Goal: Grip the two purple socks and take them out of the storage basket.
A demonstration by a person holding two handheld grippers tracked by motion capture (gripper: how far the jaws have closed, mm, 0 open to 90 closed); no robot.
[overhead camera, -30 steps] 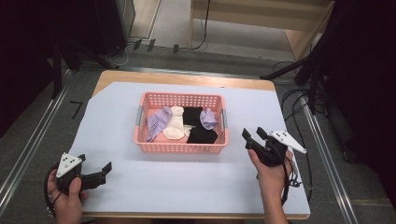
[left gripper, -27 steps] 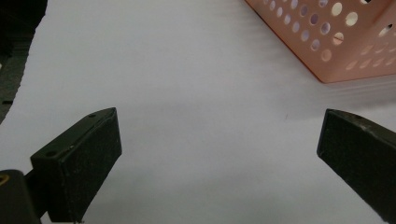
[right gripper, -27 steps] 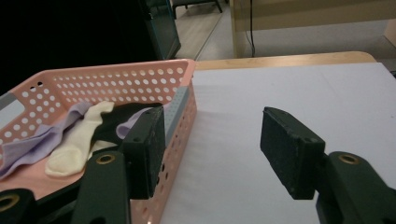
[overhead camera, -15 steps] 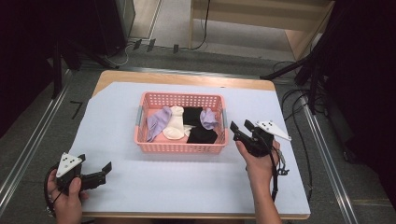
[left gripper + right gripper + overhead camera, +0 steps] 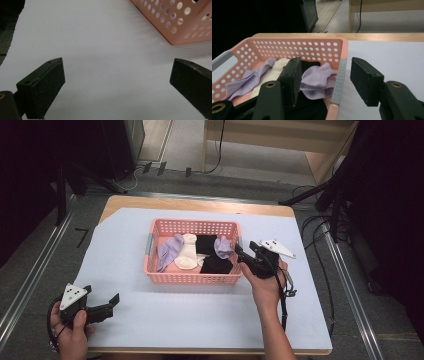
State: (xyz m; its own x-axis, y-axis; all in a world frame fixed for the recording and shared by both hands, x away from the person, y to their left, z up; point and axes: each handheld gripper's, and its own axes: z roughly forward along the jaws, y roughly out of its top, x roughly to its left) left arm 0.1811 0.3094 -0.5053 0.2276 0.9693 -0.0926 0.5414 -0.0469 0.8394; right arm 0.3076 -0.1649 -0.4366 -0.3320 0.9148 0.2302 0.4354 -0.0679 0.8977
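A pink perforated basket [image 5: 192, 223] stands mid-table holding socks: a purple one [image 5: 169, 251], a white one [image 5: 187, 255], a black one [image 5: 216, 264] and another purple one [image 5: 223, 246]. My right gripper [image 5: 241, 252] is open at the basket's right end. In the right gripper view its jaws straddle the basket's end wall [image 5: 339, 75]: one jaw is over the black sock [image 5: 309, 107] beside the purple sock [image 5: 318, 80], the other is outside. My left gripper [image 5: 102, 295] rests open near the front left edge, with nothing between its jaws [image 5: 117, 67].
A white sheet [image 5: 200, 320] covers the wooden table [image 5: 150, 201]. The basket's corner [image 5: 175, 22] lies ahead and to the right in the left gripper view. Cables [image 5: 320, 230] and dark stands lie on the floor beyond the table's right and far sides.
My right gripper has moved left from the table's right side to the basket's right end, its jaws now across the end wall. The left gripper has stayed put.
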